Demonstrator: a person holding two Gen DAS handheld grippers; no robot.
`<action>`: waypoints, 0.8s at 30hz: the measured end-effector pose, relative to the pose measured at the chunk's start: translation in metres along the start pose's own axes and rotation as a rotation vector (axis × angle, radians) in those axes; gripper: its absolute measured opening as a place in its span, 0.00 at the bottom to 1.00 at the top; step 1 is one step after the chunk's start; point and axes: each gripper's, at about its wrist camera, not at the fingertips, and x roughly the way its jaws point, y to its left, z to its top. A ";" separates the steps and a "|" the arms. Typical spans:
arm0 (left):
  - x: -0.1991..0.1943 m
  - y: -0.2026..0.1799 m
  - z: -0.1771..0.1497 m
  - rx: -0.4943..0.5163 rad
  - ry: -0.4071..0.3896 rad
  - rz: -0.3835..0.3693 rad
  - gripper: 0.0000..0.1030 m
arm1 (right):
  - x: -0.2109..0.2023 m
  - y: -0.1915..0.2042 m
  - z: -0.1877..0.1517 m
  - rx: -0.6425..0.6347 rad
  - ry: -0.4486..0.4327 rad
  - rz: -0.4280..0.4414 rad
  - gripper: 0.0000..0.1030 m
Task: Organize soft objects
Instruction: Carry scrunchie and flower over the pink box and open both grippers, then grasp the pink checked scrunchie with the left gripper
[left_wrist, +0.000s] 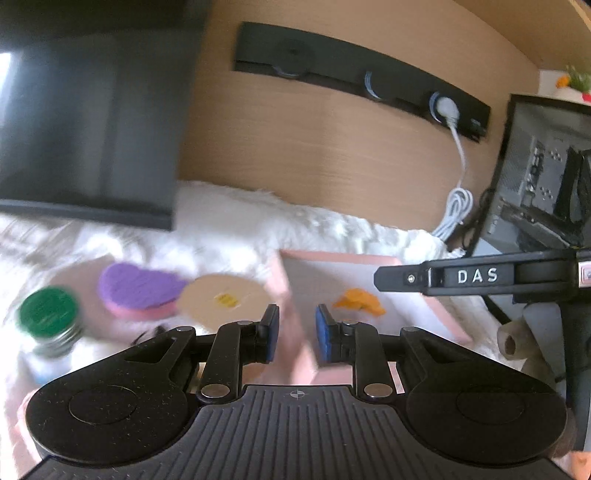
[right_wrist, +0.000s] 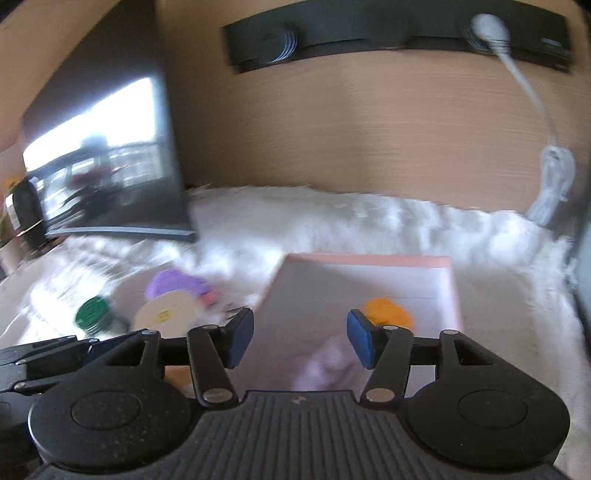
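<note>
A shallow pink box (left_wrist: 340, 256) (right_wrist: 369, 259) lies on a white furry cover. An orange soft thing (left_wrist: 360, 301) (right_wrist: 388, 312) rests inside it, and a pale lilac soft thing (right_wrist: 332, 360) lies blurred below my right gripper. My right gripper (right_wrist: 301, 339) hovers over the box's inside, jaws wide apart and holding nothing. My left gripper (left_wrist: 297, 332) is open over the box's left wall, which shows between its blue pads. Left of the box lie a purple-and-pink sponge (left_wrist: 140, 291) (right_wrist: 173, 282) and a round beige pad (left_wrist: 225, 299) (right_wrist: 166, 314).
A green-lidded jar (left_wrist: 50, 317) (right_wrist: 92, 314) stands at the far left. A dark monitor (left_wrist: 85, 110) rises at the back left, with a wooden panel and a black socket strip (left_wrist: 362, 74) behind. Another screen's back (left_wrist: 546, 166) and cardboard rolls (left_wrist: 517, 339) are at the right.
</note>
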 end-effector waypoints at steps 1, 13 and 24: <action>-0.007 0.007 -0.004 -0.012 0.000 0.008 0.23 | 0.000 0.007 -0.002 -0.013 0.007 0.017 0.56; -0.051 0.076 -0.053 -0.168 -0.005 0.143 0.23 | 0.021 0.073 -0.064 -0.196 0.088 0.180 0.64; -0.071 0.120 -0.070 -0.210 -0.025 0.383 0.23 | 0.033 0.074 -0.099 -0.269 0.142 0.233 0.69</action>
